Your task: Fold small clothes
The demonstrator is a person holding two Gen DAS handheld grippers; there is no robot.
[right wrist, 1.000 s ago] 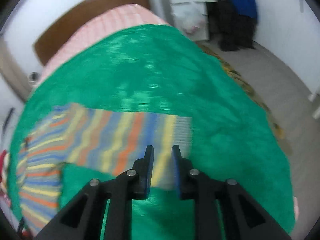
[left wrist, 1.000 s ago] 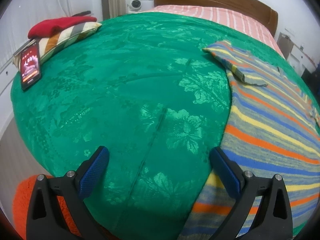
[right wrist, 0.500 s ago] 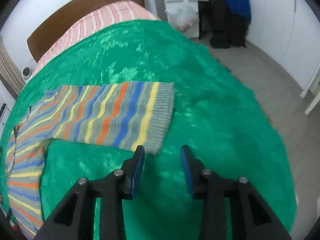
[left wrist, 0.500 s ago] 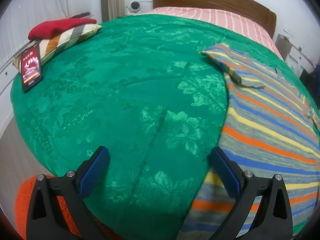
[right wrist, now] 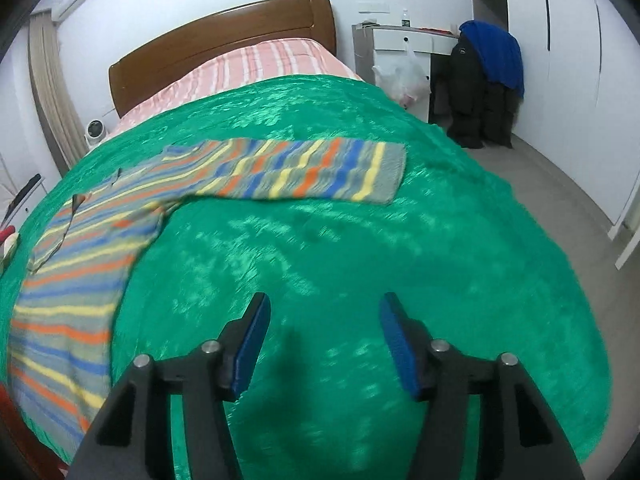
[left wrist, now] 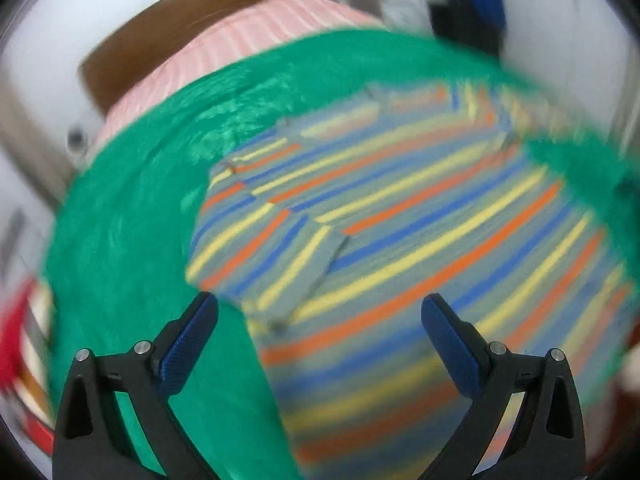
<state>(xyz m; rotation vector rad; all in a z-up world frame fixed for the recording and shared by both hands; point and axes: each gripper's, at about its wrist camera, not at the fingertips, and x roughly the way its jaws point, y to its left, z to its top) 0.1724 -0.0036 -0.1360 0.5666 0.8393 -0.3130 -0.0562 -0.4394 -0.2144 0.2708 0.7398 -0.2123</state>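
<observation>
A small striped sweater point(left wrist: 400, 216) in grey, blue, orange and yellow lies flat on the green bedspread point(left wrist: 132, 216). The left wrist view is blurred; my left gripper point(left wrist: 320, 316) hangs open over the sweater's near sleeve, which is folded across the body, with nothing between the pads. In the right wrist view the sweater point(right wrist: 80, 256) stretches along the left, and its other sleeve point(right wrist: 312, 176) lies spread out to the right. My right gripper point(right wrist: 324, 320) is over bare bedspread point(right wrist: 400, 248), well short of that sleeve; its jaws are opening and hold nothing.
A pink striped sheet point(right wrist: 256, 64) and a wooden headboard point(right wrist: 224, 40) are at the far end of the bed. A white desk point(right wrist: 404, 40), a plastic bag point(right wrist: 404, 80) and a chair draped with dark and blue clothes point(right wrist: 484, 80) stand on the right. Grey floor point(right wrist: 580, 200) runs beside the bed.
My left gripper has swung right and rolled, from over bare bedspread to over the sweater. My right gripper has let go of the sleeve, opened, and drawn back toward the bed's near edge.
</observation>
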